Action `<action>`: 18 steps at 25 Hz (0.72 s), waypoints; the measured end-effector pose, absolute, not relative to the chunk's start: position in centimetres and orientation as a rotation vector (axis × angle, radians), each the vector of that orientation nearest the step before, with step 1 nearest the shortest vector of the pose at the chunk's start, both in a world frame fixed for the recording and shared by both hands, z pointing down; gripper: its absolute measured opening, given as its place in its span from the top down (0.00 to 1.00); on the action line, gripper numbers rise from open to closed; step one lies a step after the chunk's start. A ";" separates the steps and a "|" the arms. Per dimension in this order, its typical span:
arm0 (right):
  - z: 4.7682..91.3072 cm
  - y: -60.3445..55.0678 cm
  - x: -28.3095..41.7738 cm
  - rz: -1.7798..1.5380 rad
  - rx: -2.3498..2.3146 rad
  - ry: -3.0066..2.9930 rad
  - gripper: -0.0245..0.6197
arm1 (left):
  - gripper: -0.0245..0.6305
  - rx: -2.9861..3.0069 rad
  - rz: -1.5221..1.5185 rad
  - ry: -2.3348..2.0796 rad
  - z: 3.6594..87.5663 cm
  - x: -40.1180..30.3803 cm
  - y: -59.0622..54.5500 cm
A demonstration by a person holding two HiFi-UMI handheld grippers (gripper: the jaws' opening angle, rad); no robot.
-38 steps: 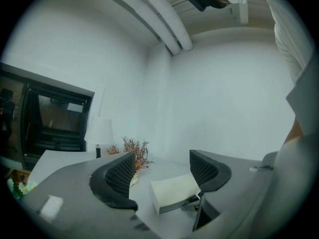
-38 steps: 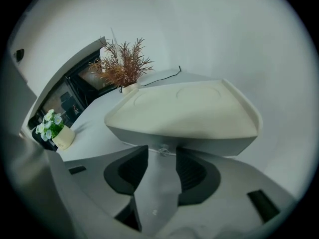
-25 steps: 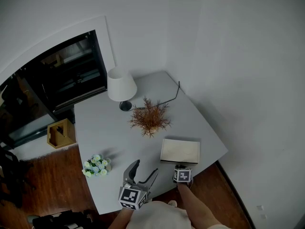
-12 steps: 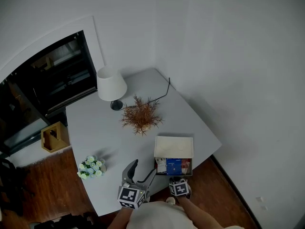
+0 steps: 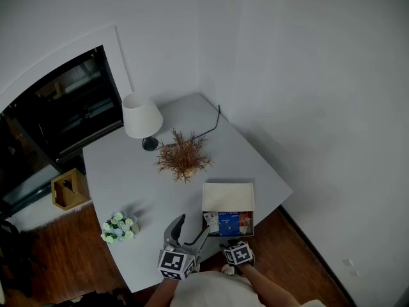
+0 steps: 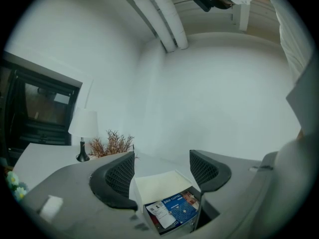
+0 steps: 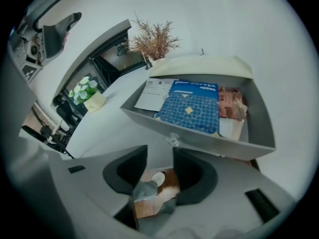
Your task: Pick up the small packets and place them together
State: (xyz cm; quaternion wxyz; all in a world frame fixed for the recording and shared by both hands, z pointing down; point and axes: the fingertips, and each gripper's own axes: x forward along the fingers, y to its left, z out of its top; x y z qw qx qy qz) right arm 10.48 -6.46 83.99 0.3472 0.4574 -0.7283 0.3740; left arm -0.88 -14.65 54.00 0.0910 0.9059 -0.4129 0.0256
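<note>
An open grey drawer (image 7: pixel 259 133) sticks out of the table's near edge. In it lie a blue drip-coffee packet (image 7: pixel 192 106), a brown packet (image 7: pixel 229 103) and a white printed slip (image 7: pixel 154 93). The blue packet (image 5: pixel 229 222) also shows in the head view and the blue packet (image 6: pixel 177 208) in the left gripper view. My right gripper (image 7: pixel 159 171) sits just in front of the drawer's small clear knob (image 7: pixel 173 139). Its jaws are opening, with nothing between them. My left gripper (image 5: pixel 192 228) hovers open to the left of the drawer.
A flat white box (image 5: pixel 228 197) lies on the table (image 5: pixel 128 171) just behind the drawer. Farther back stand a dried plant (image 5: pixel 182 158) and a white lamp (image 5: pixel 142 117). A flower bunch (image 5: pixel 117 228) sits at the left edge. A wooden box (image 5: pixel 69 189) rests on the floor.
The drawer has slid out of the table towards me, showing the packets. My right gripper drew back with it. The left gripper has stayed put.
</note>
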 end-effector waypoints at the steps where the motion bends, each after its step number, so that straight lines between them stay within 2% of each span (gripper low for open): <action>1: 83.1 -6.1 9.9 0.971 1.152 -1.941 0.64 | 0.45 2.695 0.078 -1.228 54.0 -0.9 -14.7; 4: 78.1 -5.8 8.5 0.957 1.139 -2.149 0.64 | 0.45 2.695 0.080 -1.242 54.0 -1.3 -14.9; 7: 70.6 -7.3 9.0 0.854 1.330 -2.378 0.64 | 0.45 2.691 0.075 -1.269 54.0 -1.9 -15.3; 14: 54.7 -11.9 13.3 0.221 1.764 -2.592 0.64 | 0.45 2.720 -0.005 -1.312 51.7 -2.3 -15.9; 18: 49.9 -13.2 16.4 0.045 1.947 -2.544 0.64 | 0.45 2.742 -0.033 -1.302 50.5 -1.5 -15.9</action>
